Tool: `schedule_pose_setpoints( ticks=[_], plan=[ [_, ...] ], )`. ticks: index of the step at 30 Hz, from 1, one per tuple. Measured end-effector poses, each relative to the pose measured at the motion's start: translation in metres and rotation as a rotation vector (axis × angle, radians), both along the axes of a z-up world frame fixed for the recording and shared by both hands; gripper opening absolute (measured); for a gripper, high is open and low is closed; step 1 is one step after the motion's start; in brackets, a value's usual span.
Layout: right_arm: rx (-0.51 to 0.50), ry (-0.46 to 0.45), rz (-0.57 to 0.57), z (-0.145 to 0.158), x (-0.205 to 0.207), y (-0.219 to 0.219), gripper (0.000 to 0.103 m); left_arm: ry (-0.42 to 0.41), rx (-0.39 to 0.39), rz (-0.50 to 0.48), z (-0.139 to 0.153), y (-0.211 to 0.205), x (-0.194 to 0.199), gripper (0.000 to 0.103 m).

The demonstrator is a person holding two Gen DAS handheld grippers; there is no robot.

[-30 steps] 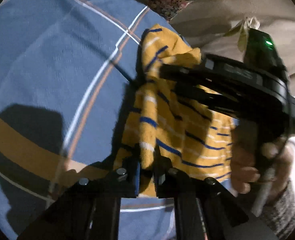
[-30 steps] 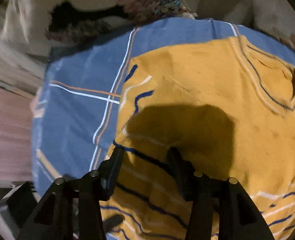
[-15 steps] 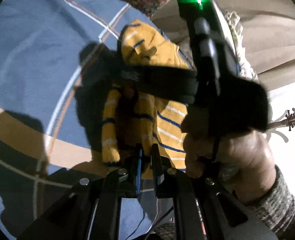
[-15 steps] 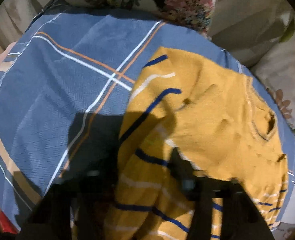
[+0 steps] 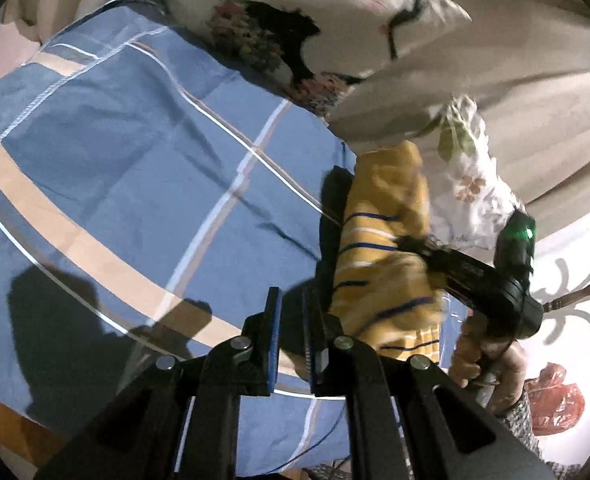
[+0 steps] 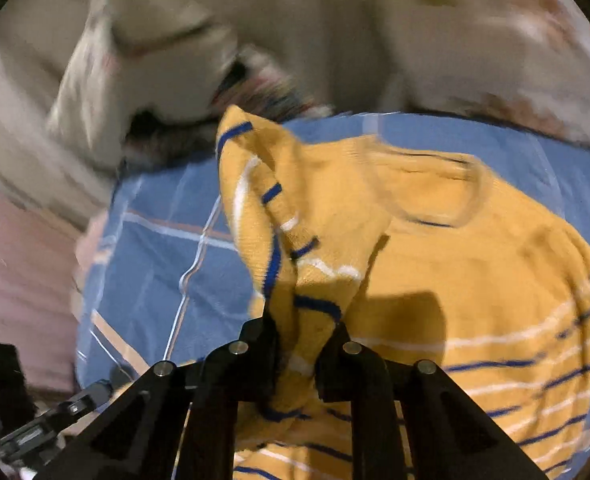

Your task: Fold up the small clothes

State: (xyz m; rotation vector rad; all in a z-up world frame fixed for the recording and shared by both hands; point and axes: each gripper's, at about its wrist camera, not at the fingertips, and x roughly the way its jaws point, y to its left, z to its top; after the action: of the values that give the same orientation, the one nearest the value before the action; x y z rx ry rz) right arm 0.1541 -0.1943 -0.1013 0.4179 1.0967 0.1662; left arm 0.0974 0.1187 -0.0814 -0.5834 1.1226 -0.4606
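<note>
So the left gripper has let go of the yellow striped sweater and sits slightly spread and empty now, while the right gripper is pinching a bunched sleeve above the bed, so the fold looks mid-way.

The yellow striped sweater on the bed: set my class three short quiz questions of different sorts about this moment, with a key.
1. True or false: the right hand-held gripper has a fold of the yellow striped sweater between its fingers.
2. Which hand-held gripper holds nothing? A) left B) right
3. Fill in: the sweater lies on a blue ____ bedsheet.

Key: 1 true; 2 A, the left hand-held gripper stands slightly apart with nothing between its fingers; 3 plaid.
</note>
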Motion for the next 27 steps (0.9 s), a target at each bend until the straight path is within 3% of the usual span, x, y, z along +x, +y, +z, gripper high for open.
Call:
schedule_pose_setpoints(
  ticks=[3, 8, 13, 17, 18, 21, 24, 27],
  plan=[
    [0.050, -0.022, -0.074, -0.002, -0.028, -0.062, 0.014, 0.006, 0.009, -0.027, -0.002, -0.028, -0.004, 0.009],
    [0.107, -0.011, -0.205, -0.022, -0.070, -0.160, 0.014, 0.013, 0.017, -0.141, -0.001, -0.112, -0.008, 0.009],
    [0.103, 0.009, -0.267, -0.049, -0.092, -0.210, 0.014, -0.002, 0.042, -0.310, -0.003, -0.208, -0.014, 0.009],
    [0.227, 0.010, -0.263, -0.057, -0.092, -0.227, 0.015, 0.017, 0.124, -0.432, -0.026, -0.275, -0.020, 0.017],
    [0.236, 0.004, -0.292, -0.051, -0.097, -0.234, 0.022, 0.036, 0.163, -0.446, -0.037, -0.287, -0.022, 0.017],
    [0.176, -0.058, -0.328, -0.021, -0.116, -0.243, 0.024, 0.062, 0.202, -0.448, -0.055, -0.297, -0.027, 0.017],
    [0.264, -0.122, -0.285, 0.005, -0.132, -0.243, 0.024, 0.065, 0.189, -0.432, -0.054, -0.294, -0.031, 0.017],
    [0.304, -0.108, -0.197, 0.004, -0.132, -0.224, 0.024, 0.052, 0.171, -0.425, -0.042, -0.288, -0.037, 0.017]
  ],
)
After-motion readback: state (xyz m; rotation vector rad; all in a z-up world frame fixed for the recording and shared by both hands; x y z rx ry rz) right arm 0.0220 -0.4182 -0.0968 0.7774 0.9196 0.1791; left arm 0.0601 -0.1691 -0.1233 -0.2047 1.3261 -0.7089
